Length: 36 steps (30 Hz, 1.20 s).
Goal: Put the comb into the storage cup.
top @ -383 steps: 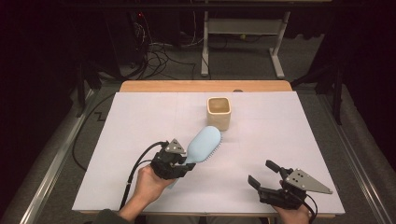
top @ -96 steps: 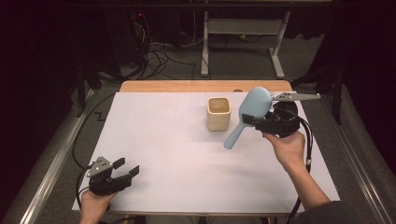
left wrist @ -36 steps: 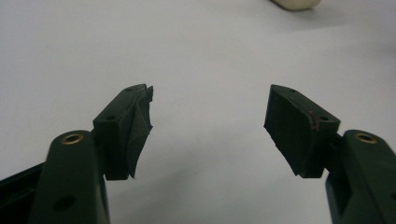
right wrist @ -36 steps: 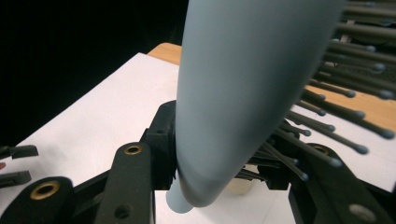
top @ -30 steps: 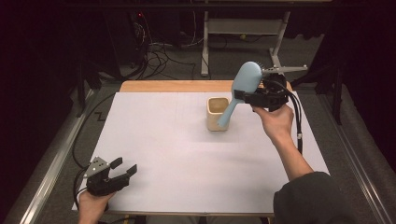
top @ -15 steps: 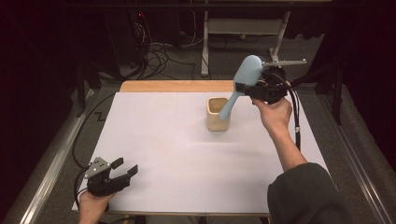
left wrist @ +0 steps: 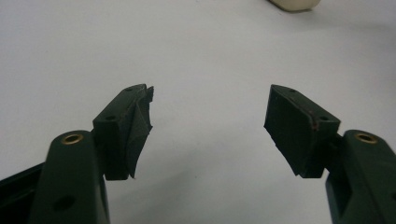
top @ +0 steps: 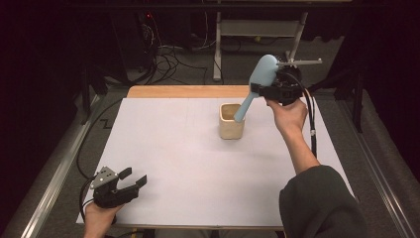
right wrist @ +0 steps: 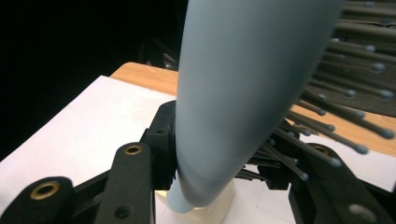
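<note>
1. Right tool (top: 258, 89) of mine is clamped on the light blue hairbrush (top: 257, 82), its jaws closed around the neck where the handle meets the head.
2. From the right gripper view, the brush (right wrist: 243, 93) stands between my two black jaws with its bristles (right wrist: 336, 126) fanning out to one side.
3. I hold the brush tilted, head up and away from me, handle slanting down into the mouth of the cream cup (top: 231, 121).
4. Whether the handle tip touches the cup's floor or wall I cannot tell; the cup holds nothing else that I can see.
5. That cup stands upright near the far middle of the white counter (top: 173, 148).
6. Left tool (top: 130, 182) sits low at the near left corner of the counter, well apart from the cup.
7. Its jaws (left wrist: 210, 126) are spread wide with nothing between them, bare counter beneath.
</note>
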Each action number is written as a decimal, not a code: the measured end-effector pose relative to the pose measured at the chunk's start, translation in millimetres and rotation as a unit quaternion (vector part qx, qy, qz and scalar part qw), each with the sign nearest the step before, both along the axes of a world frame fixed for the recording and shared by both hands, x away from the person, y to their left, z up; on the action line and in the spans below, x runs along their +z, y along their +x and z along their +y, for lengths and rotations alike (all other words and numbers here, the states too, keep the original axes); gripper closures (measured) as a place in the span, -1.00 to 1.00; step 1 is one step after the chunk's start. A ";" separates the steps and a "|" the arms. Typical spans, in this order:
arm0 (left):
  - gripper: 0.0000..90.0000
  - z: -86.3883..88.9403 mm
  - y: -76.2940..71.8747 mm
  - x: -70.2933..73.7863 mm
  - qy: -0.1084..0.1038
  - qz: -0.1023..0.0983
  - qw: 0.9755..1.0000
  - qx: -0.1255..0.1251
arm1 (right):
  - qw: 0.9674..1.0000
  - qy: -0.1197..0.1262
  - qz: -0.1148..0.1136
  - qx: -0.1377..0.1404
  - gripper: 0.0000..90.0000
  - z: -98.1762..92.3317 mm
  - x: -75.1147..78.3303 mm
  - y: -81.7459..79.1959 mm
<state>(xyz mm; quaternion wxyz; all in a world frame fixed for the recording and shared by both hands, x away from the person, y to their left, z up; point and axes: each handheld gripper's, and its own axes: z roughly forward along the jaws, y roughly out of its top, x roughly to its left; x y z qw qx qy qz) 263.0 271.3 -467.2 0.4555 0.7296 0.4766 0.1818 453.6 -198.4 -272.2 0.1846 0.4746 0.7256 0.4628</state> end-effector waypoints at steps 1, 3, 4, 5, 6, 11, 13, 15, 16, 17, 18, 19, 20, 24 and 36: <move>-0.29 -0.3 0.1 -0.2 0.001 0.000 1.000 0.000 | 1.000 -0.001 0.000 -0.002 0.27 0.2 -0.4 1.0; -0.29 -0.8 0.1 -0.3 0.001 0.000 1.000 -0.002 | 1.000 -0.001 0.000 -0.004 0.27 0.6 -1.0 2.9; -0.29 -1.1 0.1 -0.4 0.002 -0.001 1.000 0.000 | 1.000 0.000 0.000 -0.006 0.27 0.9 -1.3 3.7; -0.29 -1.2 0.4 -0.3 0.003 -0.002 1.000 0.002 | 1.000 0.002 -0.001 -0.007 0.27 1.4 -1.6 4.5; -0.29 -1.3 0.8 0.0 0.002 -0.001 1.000 0.004 | 1.000 0.001 0.000 -0.006 0.27 2.0 -1.8 5.2; -0.29 -1.7 1.8 -0.7 0.001 0.002 1.000 0.002 | 1.000 -0.005 0.000 -0.009 0.26 6.1 -3.3 8.9; -0.29 -1.8 1.6 -0.6 0.000 0.001 1.000 0.002 | 1.000 -0.007 0.000 -0.010 0.26 8.2 -4.2 10.4; -0.29 -1.9 1.4 -0.7 0.000 0.000 1.000 0.002 | 1.000 -0.008 0.000 -0.011 0.26 10.3 -5.1 11.6; -0.29 -2.0 1.5 -0.7 0.000 0.001 1.000 0.002 | 1.000 -0.008 -0.001 -0.011 0.26 11.3 -5.5 12.2; -0.29 -2.2 1.7 -0.8 0.000 0.001 1.000 0.002 | 1.000 -0.008 -0.003 -0.012 0.25 12.4 -6.0 12.6; -0.29 -2.4 1.7 -0.8 0.001 0.001 1.000 0.001 | 1.000 -0.011 -0.004 -0.012 0.25 13.6 -6.5 13.0; -0.29 -2.6 1.7 -0.8 0.001 0.001 1.000 0.001 | 1.000 -0.014 -0.004 -0.014 0.25 15.2 -7.0 13.4; -0.29 -2.7 1.6 -0.8 0.002 0.001 1.000 0.001 | 1.000 -0.018 -0.004 -0.016 0.25 16.5 -7.8 14.1; -0.29 -2.4 1.5 -0.7 0.001 0.001 1.000 0.001 | 1.000 -0.022 -0.003 -0.019 0.25 20.6 -10.9 16.3; -0.29 -1.6 1.0 -0.9 0.000 0.003 1.000 0.001 | 0.999 -0.041 -0.001 -0.017 0.23 33.8 -21.7 18.0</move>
